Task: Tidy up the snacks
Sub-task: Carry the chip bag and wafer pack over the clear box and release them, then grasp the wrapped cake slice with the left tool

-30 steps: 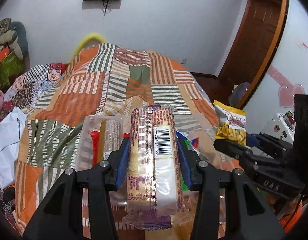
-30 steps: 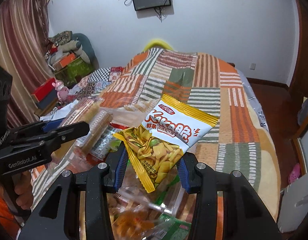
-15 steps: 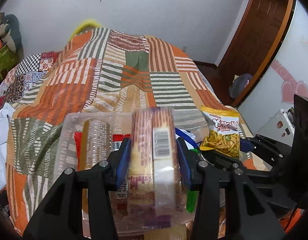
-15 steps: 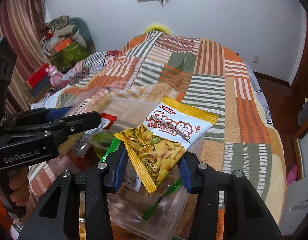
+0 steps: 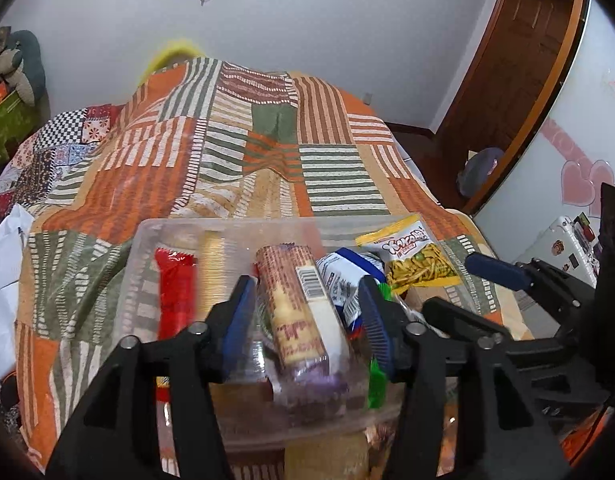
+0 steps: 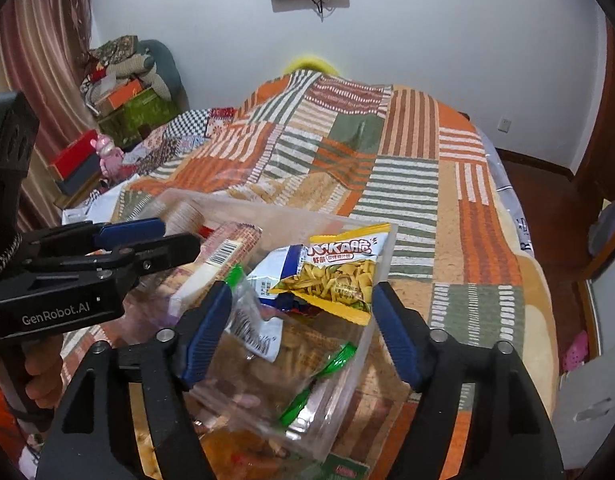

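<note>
A clear plastic bin (image 5: 147,240) sits on the patchwork bed and holds several snacks. My left gripper (image 5: 305,312) is open over it. A long biscuit pack (image 5: 291,312) lies in the bin between the spread fingers, free of both pads. A red packet (image 5: 175,296) and a round cracker stack (image 5: 213,272) lie to its left. My right gripper (image 6: 301,320) is open over the bin's right end (image 6: 381,260). The yellow chip bag (image 6: 339,272) lies loose on top of the other packets, also seen in the left wrist view (image 5: 415,256).
The patchwork blanket (image 5: 227,140) covers the bed beyond the bin. A white bag (image 5: 3,272) lies at the left edge. Boxes and clutter (image 6: 123,92) stand by the curtain. A wooden door (image 5: 519,60) is at the right.
Both grippers lowered over the bin and opened. The biscuit pack dropped from the left gripper into the bin, and the chip bag dropped from the right gripper onto the packets.
</note>
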`<state>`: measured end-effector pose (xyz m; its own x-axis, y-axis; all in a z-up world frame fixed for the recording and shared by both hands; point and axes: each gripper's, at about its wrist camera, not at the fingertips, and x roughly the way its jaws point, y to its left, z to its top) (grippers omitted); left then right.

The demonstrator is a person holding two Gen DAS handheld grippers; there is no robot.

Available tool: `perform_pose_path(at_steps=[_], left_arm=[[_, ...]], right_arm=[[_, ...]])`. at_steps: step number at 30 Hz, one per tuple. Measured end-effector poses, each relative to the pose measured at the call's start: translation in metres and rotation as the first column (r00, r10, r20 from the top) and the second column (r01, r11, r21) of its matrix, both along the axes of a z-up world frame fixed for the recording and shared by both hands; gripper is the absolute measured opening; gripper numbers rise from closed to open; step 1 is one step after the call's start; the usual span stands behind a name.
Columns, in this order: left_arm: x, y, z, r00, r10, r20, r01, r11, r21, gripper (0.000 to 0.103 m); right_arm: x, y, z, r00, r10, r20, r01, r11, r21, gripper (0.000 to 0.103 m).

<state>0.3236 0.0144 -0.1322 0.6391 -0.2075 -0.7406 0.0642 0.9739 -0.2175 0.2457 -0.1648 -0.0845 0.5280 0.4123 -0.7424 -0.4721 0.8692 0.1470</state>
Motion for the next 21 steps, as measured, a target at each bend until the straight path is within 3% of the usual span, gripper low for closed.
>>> perform_pose_path(at_steps=[12,21], left_arm=[[-0.059,0.006,0.026,0.999,0.008,0.040,-0.010,0.999,0.050,0.082],[-0.090,0.006,0.008,1.000,-0.010,-0.022,0.012,0.995,0.103,0.082]], right_arm=[[-0.036,-0.017,0.028,0.998,-0.016,0.062,0.014,1.000,0.028,0.078],[-0.062,-0.024,0.023,0.998,-0.010,0.055,0.009,1.000,0.022,0.080]])
